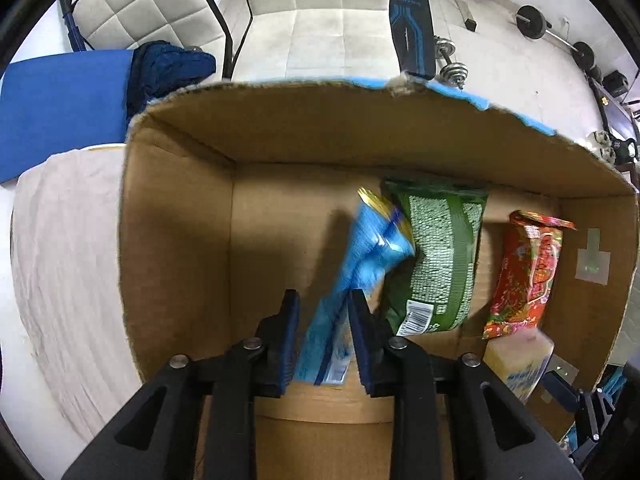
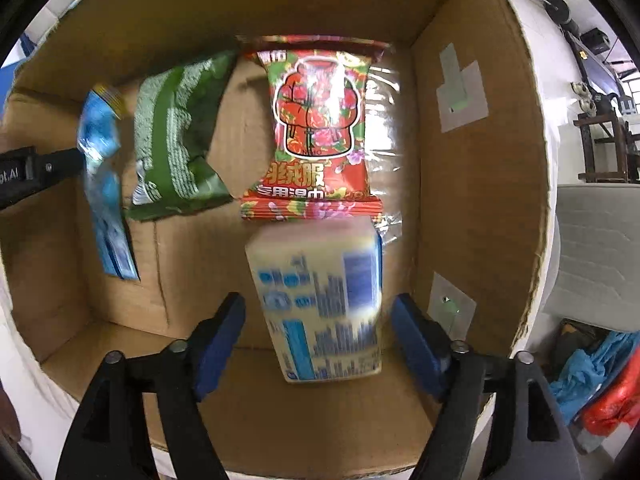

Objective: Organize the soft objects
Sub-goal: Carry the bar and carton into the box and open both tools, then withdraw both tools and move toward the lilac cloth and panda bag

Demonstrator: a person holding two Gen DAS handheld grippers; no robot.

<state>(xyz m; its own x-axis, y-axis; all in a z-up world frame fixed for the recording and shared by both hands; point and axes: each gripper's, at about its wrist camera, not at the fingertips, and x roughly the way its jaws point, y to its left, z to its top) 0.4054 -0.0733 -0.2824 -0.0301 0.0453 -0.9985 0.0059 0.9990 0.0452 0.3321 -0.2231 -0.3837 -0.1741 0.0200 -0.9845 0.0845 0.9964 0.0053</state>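
In the left wrist view, the left claw (image 1: 324,300) is being held over the cardboard box (image 1: 176,208), and a blue packet (image 1: 360,264) is standing between its pads. The pads are looking slightly apart from the packet, and the packet is blurred, so it cannot be told whether it is being gripped or released. Just to the right of this claw a green packet (image 1: 440,256) is lying on the box floor, and further right a red packet (image 1: 528,276) is lying. For a good placement, the blue packet is probably best being lowered flat beside the green one before the claw is opened fully. The box is resting on a pale cloth (image 1: 60,260) on the bench; behind it, white padded chairs (image 1: 312,20) and dumbbells (image 1: 452,64) are being seen.

In the right wrist view, the right claw (image 2: 316,320) is being held wide open, and nothing is being gripped. A pale yellow pack (image 2: 320,300) is sitting between the pads without touching them, blurred, just before the red packet (image 2: 316,128). It is judged as just being dropped; the claw should be lifted straight up so that the pack is not being dragged.
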